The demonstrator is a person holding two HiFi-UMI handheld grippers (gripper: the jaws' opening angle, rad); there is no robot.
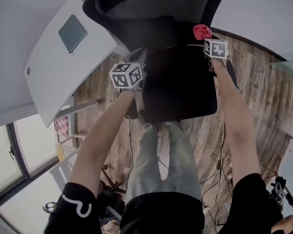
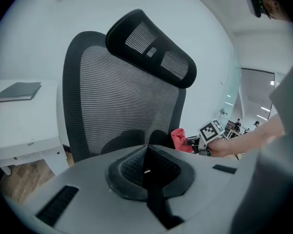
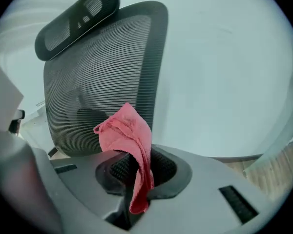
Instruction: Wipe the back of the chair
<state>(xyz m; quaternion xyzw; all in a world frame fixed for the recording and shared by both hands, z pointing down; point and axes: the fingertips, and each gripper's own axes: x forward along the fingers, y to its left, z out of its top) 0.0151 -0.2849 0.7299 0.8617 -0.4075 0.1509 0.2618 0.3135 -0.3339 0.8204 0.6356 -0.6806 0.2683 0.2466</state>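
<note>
Right tool (image 3: 136, 172) pinching red cloth (image 3: 127, 133) — left tool (image 2: 146, 172) clenched (empty), mesh chair back (image 2: 117, 101), wood floor (image 1: 263, 91)

Both bare arms reached forward, almost straight, the left arm (image 1: 100, 140) and right arm (image 1: 237, 126) well apart. The left gripper (image 2: 147, 171) had its jaws pressed together with nothing between them. The right gripper (image 3: 136, 177) was clamped on a cloth (image 3: 124, 130).

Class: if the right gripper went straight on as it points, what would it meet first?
Likely the mesh backrest near its side edge, the red cloth in the right gripper touching first; depth unclear.
</note>
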